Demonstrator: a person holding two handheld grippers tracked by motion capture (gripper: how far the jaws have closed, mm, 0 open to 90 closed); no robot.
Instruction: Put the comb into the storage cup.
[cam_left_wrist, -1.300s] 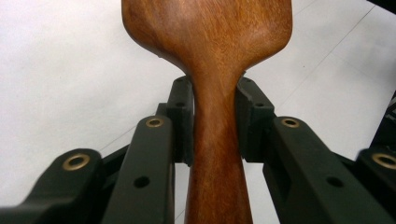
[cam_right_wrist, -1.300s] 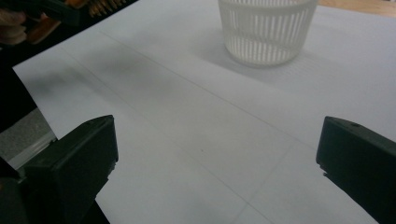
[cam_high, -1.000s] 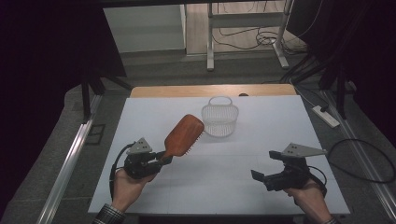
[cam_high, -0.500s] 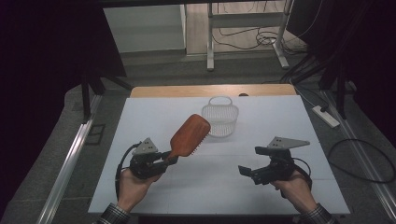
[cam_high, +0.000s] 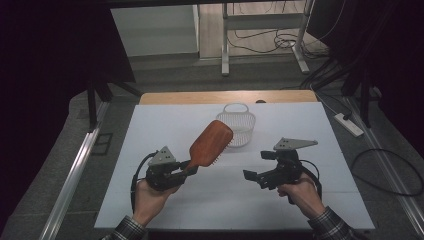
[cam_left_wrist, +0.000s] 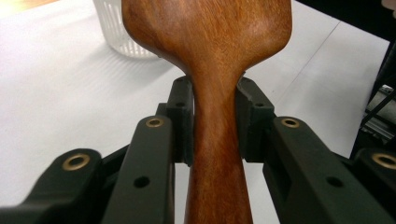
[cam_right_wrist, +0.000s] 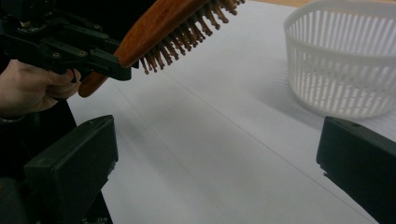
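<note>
A wooden paddle hairbrush is held off the white table, bristles facing down and to the right, head pointing toward the basket. My left gripper is shut on its neck; in the left gripper view both pads press the brush's handle from either side. The right gripper stands open and holds nothing, just right of the brush, jaws pointing left. From the right gripper view, the wide jaws of that gripper frame the bare table, with the brush and left gripper at upper left.
A white slatted plastic basket stands upright at the table's far middle, just behind the brush head; it also appears as the basket and the basket. The table's wooden far edge borders the white sheet.
The right gripper has moved left toward the middle of the table, nearer the brush. The left hand and brush have shifted slightly right.
</note>
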